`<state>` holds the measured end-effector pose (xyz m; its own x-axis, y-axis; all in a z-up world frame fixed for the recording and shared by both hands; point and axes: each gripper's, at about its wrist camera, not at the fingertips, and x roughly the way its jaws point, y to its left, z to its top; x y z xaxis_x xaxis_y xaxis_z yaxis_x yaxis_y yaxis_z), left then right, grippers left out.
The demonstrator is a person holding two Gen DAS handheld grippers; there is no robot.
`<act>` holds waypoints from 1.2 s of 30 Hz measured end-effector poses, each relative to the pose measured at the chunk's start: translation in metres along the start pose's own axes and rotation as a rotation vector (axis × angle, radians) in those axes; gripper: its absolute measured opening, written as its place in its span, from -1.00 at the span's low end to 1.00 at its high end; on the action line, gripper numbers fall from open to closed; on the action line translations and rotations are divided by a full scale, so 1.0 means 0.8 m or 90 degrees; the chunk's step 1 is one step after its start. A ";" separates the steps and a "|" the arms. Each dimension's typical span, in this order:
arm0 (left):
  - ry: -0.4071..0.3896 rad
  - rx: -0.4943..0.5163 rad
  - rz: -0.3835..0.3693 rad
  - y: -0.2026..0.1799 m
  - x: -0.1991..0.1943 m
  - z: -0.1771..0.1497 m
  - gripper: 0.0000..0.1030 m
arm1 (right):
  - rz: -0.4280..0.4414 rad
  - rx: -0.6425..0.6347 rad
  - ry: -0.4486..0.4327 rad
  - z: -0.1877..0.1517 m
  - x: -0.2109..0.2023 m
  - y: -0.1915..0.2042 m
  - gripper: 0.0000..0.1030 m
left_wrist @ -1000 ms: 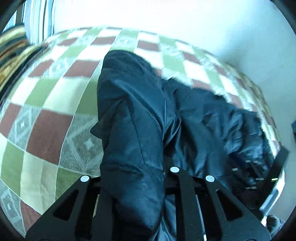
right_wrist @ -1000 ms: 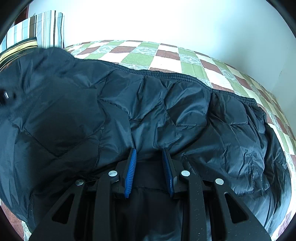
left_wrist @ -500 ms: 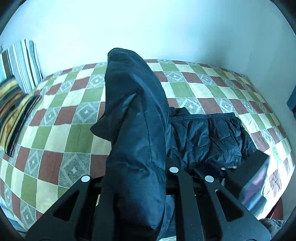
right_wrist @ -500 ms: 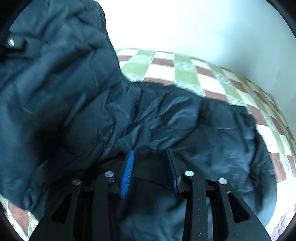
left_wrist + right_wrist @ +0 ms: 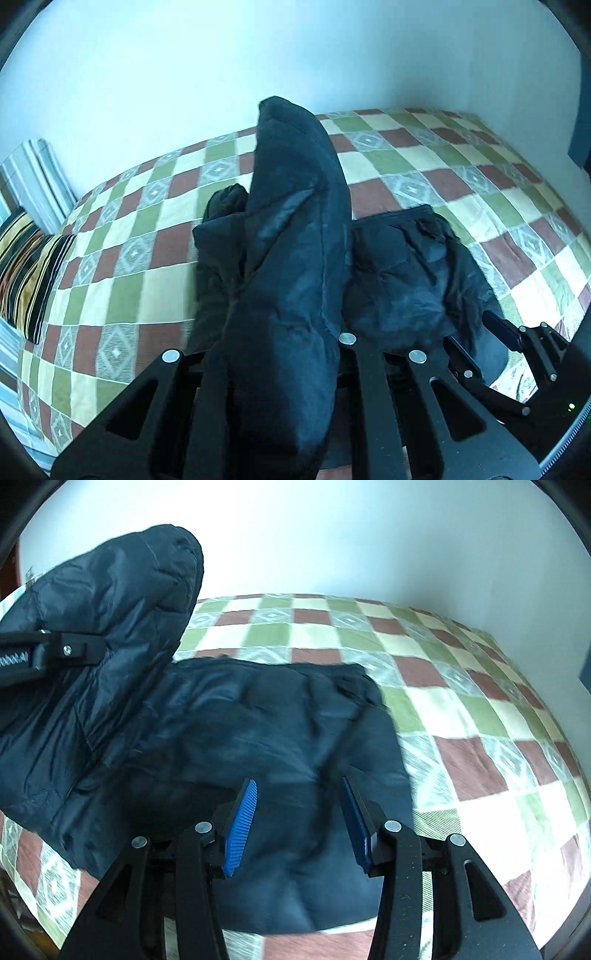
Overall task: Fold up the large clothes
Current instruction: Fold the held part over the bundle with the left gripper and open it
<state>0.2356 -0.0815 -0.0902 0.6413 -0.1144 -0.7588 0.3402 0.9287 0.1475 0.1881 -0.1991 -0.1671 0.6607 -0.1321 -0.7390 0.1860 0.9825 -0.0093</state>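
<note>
The dark puffer jacket [image 5: 258, 716] lies partly on the checked bedspread [image 5: 480, 709] of the bed, its left part lifted clear. The left claw [image 5: 280, 354] is pressed together on a thick fold of the jacket, which bulges up between its arms. The right claw [image 5: 301, 819] stands spread — its jaws have just been opening — blue pads [image 5: 242, 823] apart above loose fabric, gripping nothing. Striped pillows [image 5: 26, 266] sit at the bed's left end — no readable writing anywhere.

checkered bedspread [image 5: 424, 162] on bed, pale wall [image 5: 184, 74], striped pillows [image 5: 29, 266].
</note>
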 end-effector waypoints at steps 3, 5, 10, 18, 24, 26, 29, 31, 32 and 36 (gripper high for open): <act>0.004 0.026 0.001 -0.039 0.010 0.000 -0.74 | -0.012 0.016 0.008 -0.012 0.000 -0.026 -0.09; 0.014 0.040 -0.005 -0.065 0.021 -0.003 -0.74 | -0.019 0.025 0.013 -0.021 -0.001 -0.041 -0.09; 0.033 0.064 -0.011 -0.116 0.045 -0.014 -0.74 | -0.037 0.050 0.031 -0.047 -0.007 -0.076 -0.09; 0.025 0.098 0.008 -0.180 0.065 -0.035 -0.74 | -0.056 0.077 0.052 -0.072 -0.003 -0.112 -0.08; 0.005 0.109 0.026 -0.191 0.064 -0.042 -0.65 | -0.065 0.092 0.072 -0.081 0.005 -0.129 -0.06; 0.001 0.103 0.016 -0.190 0.059 -0.041 -0.50 | -0.068 0.096 0.071 -0.082 0.004 -0.131 0.13; -0.011 0.101 -0.004 -0.193 0.050 -0.041 -0.21 | -0.074 0.095 0.066 -0.081 -0.002 -0.134 0.15; -0.025 0.102 -0.014 -0.194 0.037 -0.042 -0.16 | -0.078 0.097 0.061 -0.080 -0.008 -0.137 0.15; -0.031 0.100 -0.022 -0.194 0.031 -0.042 -0.14 | -0.078 0.098 0.060 -0.079 -0.010 -0.139 0.15; -0.051 0.092 -0.068 -0.186 -0.007 -0.041 -0.03 | -0.081 0.103 0.056 -0.076 -0.020 -0.141 0.16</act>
<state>0.1583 -0.2075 -0.1286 0.6469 -0.2434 -0.7226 0.5011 0.8501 0.1622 0.1121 -0.2998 -0.1954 0.5605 -0.2342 -0.7943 0.3827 0.9239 -0.0023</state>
